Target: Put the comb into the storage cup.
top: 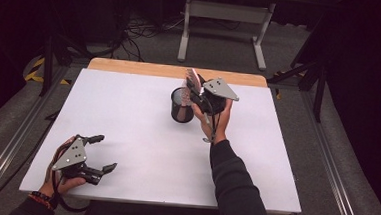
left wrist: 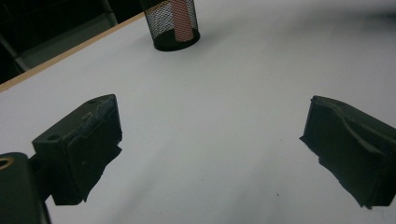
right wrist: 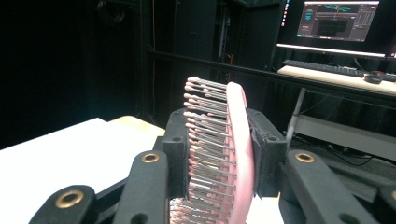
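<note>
Hairbrush (right wrist: 231, 154), pink-backed with rows of pale-tipped bristles, is found clamped between the two black jaws of the right gripper (right wrist: 217, 149); the pads are pressed on its bristle side and on its back, and the brush head stands nearly upright above them in the right gripper view. In the high view the right gripper (top: 199, 90) is held in the person's right hand (top: 217, 120) over the far middle of the white table (top: 141, 134), with the brush raised just above and beside a black mesh cup (top: 181, 105). Whether the lower end of the brush is inside the cup or merely next to its rim cannot be told. A pink strip is seen through the mesh of the cup (left wrist: 175, 23) in the left gripper view, where the cup stands upright near the table's wooden far edge.

The left gripper (top: 106, 154) is held in the left hand (top: 62, 172) at the near left corner of the table, well apart from the cup. Its jaws are spread wide, with nothing but bare table surface between them (left wrist: 212, 144); this is confirmed in the left gripper view.

A monitor (right wrist: 337, 21) and a keyboard (right wrist: 327, 66) on a desk are noted in the dark background of the right gripper view.
</note>
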Motion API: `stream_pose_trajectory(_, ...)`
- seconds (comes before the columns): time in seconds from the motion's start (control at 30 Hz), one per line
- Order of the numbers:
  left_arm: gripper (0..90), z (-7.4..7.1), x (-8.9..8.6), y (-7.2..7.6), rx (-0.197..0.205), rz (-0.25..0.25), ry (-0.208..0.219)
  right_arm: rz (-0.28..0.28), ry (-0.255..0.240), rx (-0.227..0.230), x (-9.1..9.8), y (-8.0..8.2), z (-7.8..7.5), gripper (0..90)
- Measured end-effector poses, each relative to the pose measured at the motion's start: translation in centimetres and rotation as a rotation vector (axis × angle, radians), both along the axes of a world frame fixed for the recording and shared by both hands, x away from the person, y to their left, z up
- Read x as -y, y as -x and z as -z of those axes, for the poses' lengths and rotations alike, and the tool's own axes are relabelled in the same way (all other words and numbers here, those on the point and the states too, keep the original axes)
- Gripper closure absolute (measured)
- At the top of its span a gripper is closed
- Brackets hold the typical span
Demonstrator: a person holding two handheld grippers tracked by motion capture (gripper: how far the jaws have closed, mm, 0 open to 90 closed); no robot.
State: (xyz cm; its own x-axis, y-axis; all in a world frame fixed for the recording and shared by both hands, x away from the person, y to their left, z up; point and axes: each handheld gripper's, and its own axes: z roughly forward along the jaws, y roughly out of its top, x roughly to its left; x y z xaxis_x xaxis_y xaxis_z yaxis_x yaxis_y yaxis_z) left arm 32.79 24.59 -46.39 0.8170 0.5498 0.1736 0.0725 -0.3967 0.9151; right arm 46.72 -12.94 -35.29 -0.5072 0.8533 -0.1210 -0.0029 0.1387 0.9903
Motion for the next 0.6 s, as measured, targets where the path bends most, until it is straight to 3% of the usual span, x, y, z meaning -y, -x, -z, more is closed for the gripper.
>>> stream_pose_trajectory(0.37, 5.4, 0.1, 0.1, 0.0, 0.001, -0.001, -0.005, -0.006, -0.019, -0.018, 0.6, 0.0, 0.3, 63.3)
stream_pose_trajectory(0.6, 5.4, 0.1, 0.1, -0.1, -0.006, 0.004, -0.013, 0.021, -0.032, -0.032, 1.3, -0.2, 0.5, 61.4)
